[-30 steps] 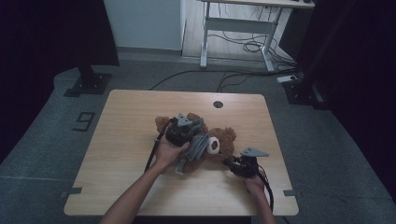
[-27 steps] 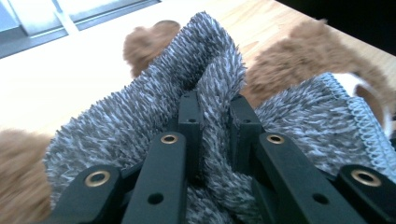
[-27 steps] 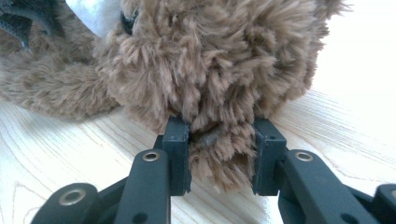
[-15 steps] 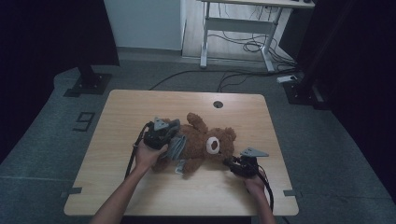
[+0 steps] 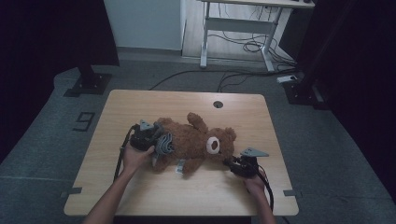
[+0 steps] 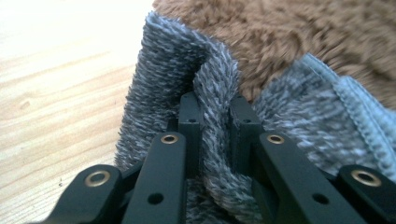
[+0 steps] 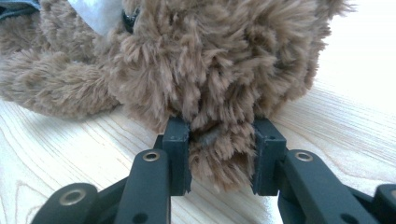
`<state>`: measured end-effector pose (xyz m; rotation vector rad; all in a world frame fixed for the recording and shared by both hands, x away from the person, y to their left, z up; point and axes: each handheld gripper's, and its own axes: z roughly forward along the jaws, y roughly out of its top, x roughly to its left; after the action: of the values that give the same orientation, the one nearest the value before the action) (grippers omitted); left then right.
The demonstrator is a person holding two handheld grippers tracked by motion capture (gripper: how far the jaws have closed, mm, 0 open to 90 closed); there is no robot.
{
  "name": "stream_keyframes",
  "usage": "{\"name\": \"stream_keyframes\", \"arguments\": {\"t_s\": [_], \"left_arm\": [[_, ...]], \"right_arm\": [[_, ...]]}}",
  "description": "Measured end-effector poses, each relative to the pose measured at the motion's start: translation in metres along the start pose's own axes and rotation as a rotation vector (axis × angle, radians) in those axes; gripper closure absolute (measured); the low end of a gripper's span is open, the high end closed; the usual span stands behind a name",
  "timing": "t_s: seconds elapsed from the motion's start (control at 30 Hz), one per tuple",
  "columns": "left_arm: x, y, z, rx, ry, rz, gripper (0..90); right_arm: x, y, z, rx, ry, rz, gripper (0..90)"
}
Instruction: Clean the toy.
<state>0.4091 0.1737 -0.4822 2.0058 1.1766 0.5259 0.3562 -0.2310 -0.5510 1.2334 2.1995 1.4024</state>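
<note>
A brown teddy bear is seen lying on its back across the middle of a wooden table, head toward the person's right, as a grey knitted garment is worked at its lower body. The garment is pinched by the left gripper, whose jaws are closed tight on a fold of the knit, just beside the bear's fur. The bear's head is steadied by the right gripper, whose jaws are clamped on a tuft of fur at the head's edge (an ear, most likely), low over the tabletop.

The garment is bunched around the legs and hips and nothing of it is seen on the chest or arms, so the job is judged to be partway through. Whether the knit is being drawn on or off cannot be told from this moment alone. Either way, the knit remains to be slid along the legs while the head is held firm, and the fold must be kept from slipping out of the jaws.
</note>
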Motion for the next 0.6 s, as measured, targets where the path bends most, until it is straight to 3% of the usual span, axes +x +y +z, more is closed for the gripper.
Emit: {"name": "stream_keyframes", "arguments": {"t_s": [0.13,0.23,0.33,0.37,0.4,0.47,0.53,0.57,0.6], "left_arm": [[-0.012,0.016,-0.02,-0.068,-0.055,0.018,78.5],[-0.031,0.034,-0.036,-0.12,-0.094,0.064,78.5],[-0.053,0.054,-0.037,-0.135,-0.124,0.113,78.5],[-0.053,0.054,-0.037,-0.135,-0.124,0.113,78.5],[-0.068,0.067,-0.028,-0.127,-0.146,0.132,78.4],[-0.075,0.072,-0.022,-0.118,-0.153,0.144,78.4],[-0.095,0.088,0.005,-0.08,-0.184,0.153,78.4],[-0.095,0.088,0.005,-0.08,-0.184,0.153,78.4],[-0.11,0.096,0.022,-0.058,-0.213,0.154,78.4]], "right_arm": [[0.0,0.0,0.0,0.002,0.0,0.003,65.4],[0.0,0.0,0.0,0.002,0.0,0.003,65.4],[0.0,0.0,0.0,0.002,-0.001,0.004,65.4],[0.0,0.0,0.0,0.001,-0.001,0.002,65.4],[0.0,0.0,0.0,0.002,-0.001,0.003,65.4],[0.0,0.0,0.0,0.004,-0.001,0.004,65.5],[0.001,0.0,0.0,0.002,-0.002,0.004,65.5],[0.001,0.0,0.0,0.002,-0.002,0.002,65.5],[0.001,0.0,-0.001,0.002,-0.002,0.003,65.5]]}}
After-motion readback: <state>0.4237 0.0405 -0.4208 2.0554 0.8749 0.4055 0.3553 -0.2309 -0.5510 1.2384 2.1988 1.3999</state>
